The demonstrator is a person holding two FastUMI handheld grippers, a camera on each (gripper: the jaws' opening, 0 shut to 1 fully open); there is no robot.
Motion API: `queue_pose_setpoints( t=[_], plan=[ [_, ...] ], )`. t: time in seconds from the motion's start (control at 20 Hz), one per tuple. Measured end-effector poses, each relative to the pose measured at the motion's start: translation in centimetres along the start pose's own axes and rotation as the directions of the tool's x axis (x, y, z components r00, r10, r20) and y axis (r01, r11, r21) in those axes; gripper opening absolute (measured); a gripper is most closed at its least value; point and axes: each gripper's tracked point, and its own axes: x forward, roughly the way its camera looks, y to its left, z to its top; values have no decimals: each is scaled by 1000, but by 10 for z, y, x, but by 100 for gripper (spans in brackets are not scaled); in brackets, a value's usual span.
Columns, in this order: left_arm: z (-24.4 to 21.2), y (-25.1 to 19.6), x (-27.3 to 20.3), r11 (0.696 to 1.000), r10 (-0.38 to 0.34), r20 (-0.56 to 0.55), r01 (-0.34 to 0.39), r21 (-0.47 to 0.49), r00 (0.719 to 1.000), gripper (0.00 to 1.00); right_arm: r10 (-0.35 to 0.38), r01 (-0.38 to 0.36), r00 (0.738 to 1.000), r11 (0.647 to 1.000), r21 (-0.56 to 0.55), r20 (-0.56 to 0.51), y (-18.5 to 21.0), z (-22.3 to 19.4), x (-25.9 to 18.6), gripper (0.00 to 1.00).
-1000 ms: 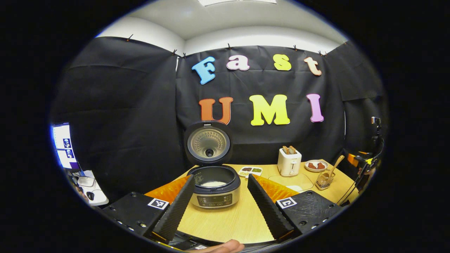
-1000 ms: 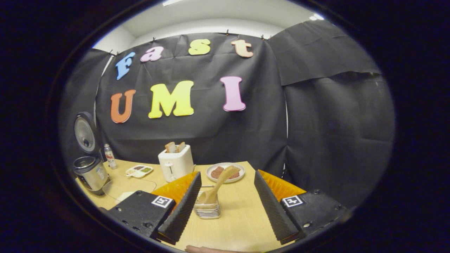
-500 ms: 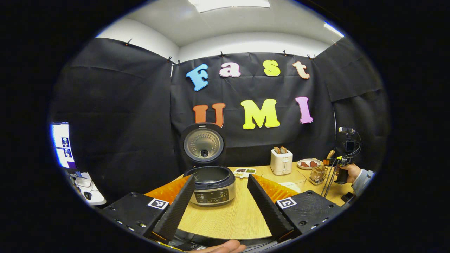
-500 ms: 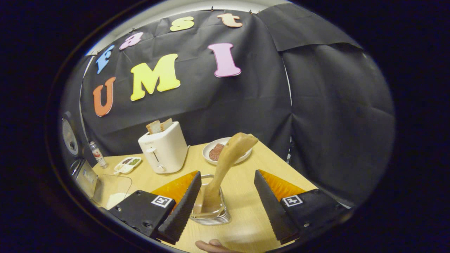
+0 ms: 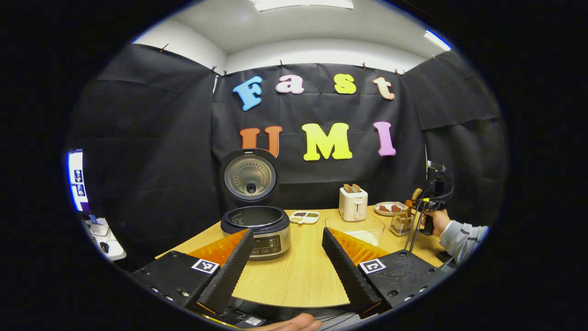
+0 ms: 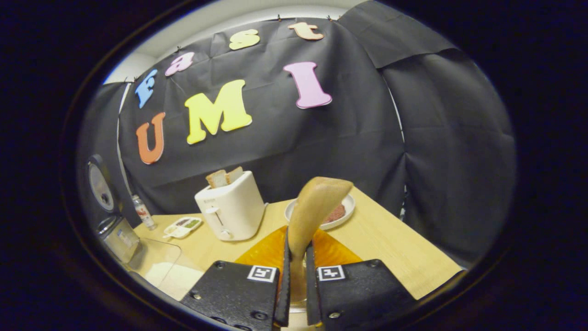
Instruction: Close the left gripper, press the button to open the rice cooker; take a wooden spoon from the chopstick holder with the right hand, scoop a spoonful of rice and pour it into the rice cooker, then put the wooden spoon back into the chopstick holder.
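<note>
The worktop [image 5: 303, 276] is big and made of light wood. On it sits the rice cooker [image 5: 256, 230] with its lid up, near the left side. A toaster [image 6: 231, 207] with bread stands farther back, next to a plate [image 6: 341, 215]. The left gripper [image 5: 287, 266] hangs over the worktop with its fingers wide apart, holding nothing. The right gripper [image 6: 296, 285] has both fingers squeezed on the wooden spoon [image 6: 312, 207], which sticks up from the chopstick holder [image 5: 401, 224].

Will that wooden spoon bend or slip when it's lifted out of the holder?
The wooden spoon looks thick and solid, so probably stiff. The right gripper pinches only its narrow handle, so the broad top end might swivel. It seems light enough to lift easily.
</note>
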Motion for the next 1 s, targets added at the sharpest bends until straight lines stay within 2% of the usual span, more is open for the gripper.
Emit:
queue_pose_setpoints(
  t=[0.05,0.35,0.45,0.55,0.8,1.0],
  plan=[
    [0,-3,1,1000,-2,-4,2,16,1000,95,-14,14,1000,1000,-7,7,-3,0,2,18],
    [-4,-18,-2,998,-62,-30,62,-6,998,96,40,-33,996,996,-87,85,22,43,-20,9],
    [-4,-12,-3,999,-50,-35,50,-4,998,96,30,-15,993,991,-133,114,28,60,-29,9],
    [-1,-1,-5,1000,-28,-32,29,5,999,96,47,-27,991,987,-157,124,44,73,-42,9],
    [3,14,-14,999,-20,-27,19,-33,999,96,136,-123,986,983,-135,92,96,83,-64,9],
    [-2,17,-14,998,-23,-30,21,-65,999,96,233,-226,971,968,-107,58,144,77,-72,9]
  ],
)
